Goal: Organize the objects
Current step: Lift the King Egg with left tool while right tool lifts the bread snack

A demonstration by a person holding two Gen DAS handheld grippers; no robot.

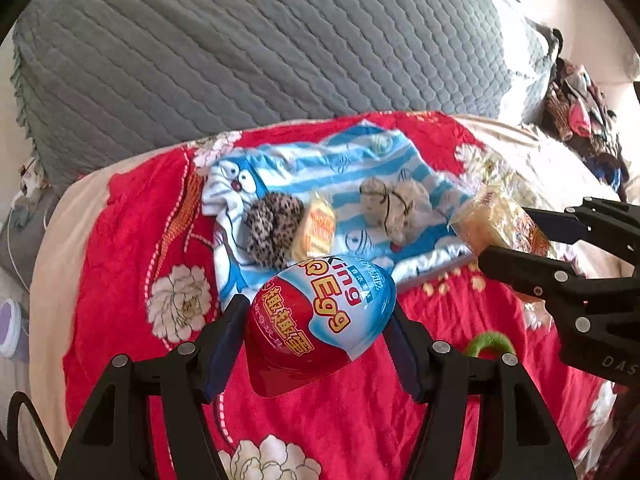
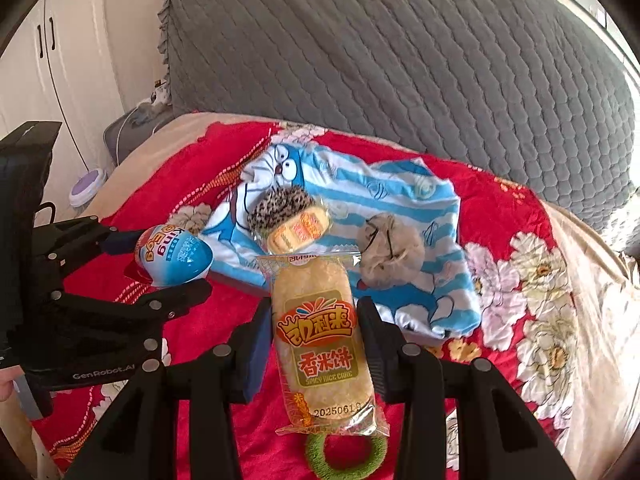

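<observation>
Left wrist view shows the left claw closed around a plastic toy egg, red on its broad end and light blue toward the narrow end, printed "King Egg" with yellow Chinese lettering. Its long axis runs away from the claw, narrow end aimed at the blue striped cartoon cloth spread on the red floral bed cover. The egg hangs just short of the cloth's near edge.

The right claw grips a clear-wrapped rice cake packet, pale golden with an orange and green label; it lies lengthwise between the fingers, its far end reaching the cloth's near edge.

On the cloth sit a leopard-print scrunchie, a small yellow snack packet touching it, and a beige fabric bundle. A green ring lies on the cover, nearer than the cloth.
</observation>
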